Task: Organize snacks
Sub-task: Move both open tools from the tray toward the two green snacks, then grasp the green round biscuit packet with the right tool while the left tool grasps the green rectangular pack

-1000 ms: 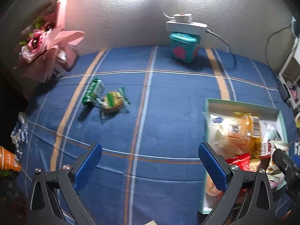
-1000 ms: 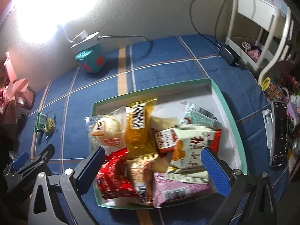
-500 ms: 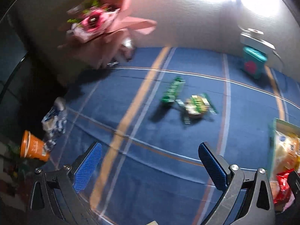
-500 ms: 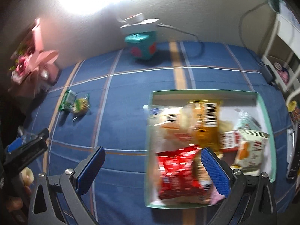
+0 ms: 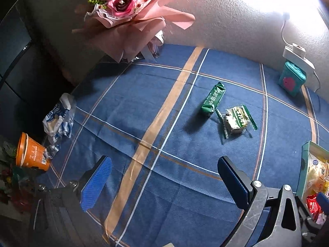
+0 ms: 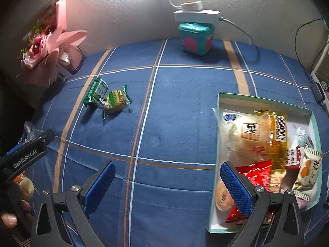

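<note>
Lots of blue in here, with some loud snack wrappers

The tablecloth [image 6: 181, 111] is navy with tan, orange and thin white plaid lines. One long snack pack [image 5: 213, 99] is dark green with white print; the round one beside it [image 5: 236, 119] has a clear wrapper with green ends. The box [image 6: 265, 102] is mint green outside, white inside, holding red [image 6: 255, 173], amber-yellow [image 6: 275, 131] and cream packets. Gripper pads [image 6: 236, 187] are bright blue and dotted. The bouquet [image 5: 127, 16] is pink, the cup [image 5: 30, 154] orange, the tub [image 6: 196, 38] teal with pink.

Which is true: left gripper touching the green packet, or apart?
Apart. Left wrist view: blue cloth shows between the open left gripper and the green packet.
</note>
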The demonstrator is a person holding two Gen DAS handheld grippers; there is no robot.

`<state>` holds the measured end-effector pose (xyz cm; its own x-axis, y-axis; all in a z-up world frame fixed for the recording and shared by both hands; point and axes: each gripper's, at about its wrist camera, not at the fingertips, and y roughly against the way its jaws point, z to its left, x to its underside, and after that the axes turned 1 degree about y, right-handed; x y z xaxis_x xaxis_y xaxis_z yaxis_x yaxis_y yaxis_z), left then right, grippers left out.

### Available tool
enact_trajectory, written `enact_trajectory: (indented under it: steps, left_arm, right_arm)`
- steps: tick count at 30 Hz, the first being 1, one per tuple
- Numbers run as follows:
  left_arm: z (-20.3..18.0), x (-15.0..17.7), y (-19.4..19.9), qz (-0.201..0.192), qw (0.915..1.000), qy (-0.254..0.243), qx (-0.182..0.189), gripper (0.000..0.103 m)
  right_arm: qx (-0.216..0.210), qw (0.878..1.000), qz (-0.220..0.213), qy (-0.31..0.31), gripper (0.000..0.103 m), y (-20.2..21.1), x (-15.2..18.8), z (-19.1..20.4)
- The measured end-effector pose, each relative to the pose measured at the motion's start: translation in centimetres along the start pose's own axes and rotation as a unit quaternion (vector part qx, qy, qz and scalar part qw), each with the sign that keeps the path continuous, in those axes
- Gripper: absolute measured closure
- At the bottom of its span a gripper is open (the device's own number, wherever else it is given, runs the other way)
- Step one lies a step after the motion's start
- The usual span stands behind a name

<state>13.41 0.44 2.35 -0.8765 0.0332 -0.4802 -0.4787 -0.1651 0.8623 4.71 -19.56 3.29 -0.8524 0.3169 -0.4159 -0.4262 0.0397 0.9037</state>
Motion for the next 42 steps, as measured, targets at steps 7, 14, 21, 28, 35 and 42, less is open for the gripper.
enact_trajectory:
  steps: [7,14,21,28,35,42]
  left_arm:
    - [-0.4,-0.4,-2.0,0.027,0.9994,-0.001,0.021,0.001]
    - [-1.1,-1.2,-3.8,0.045,0.9979,-0.006,0.046,0.001]
    - [-1.1,-3.7,-6.1,0.056,0.9944,-0.018,0.088,0.001]
    - [-1.1,-6.6,-8.1,0.049,0.9921,-0.053,0.103,0.001]
    - [-0.8,-9.1,-10.2,0.049,0.9873,-0.038,0.146,0.001]
    - [-1.9,-10.0,-11.1,0.048,0.9841,-0.060,0.160,0.001]
  right_arm:
    - [0.000,1.000,0.013,-0.004,0.000,-1.5,-0.4,0.3]
    - [0.012,1.000,0.024,0.004,0.000,-3.0,-1.5,0.5]
    - [0.004,0.999,0.014,0.047,0.000,-4.8,-3.9,3.4]
    - [-0.012,0.997,0.016,0.078,0.000,-8.5,-6.6,6.7]
    - [-0.019,0.995,0.012,0.102,0.000,-12.2,-8.8,9.8]
    - [-0.005,0.993,0.008,0.117,0.001,-14.9,-9.5,11.0]
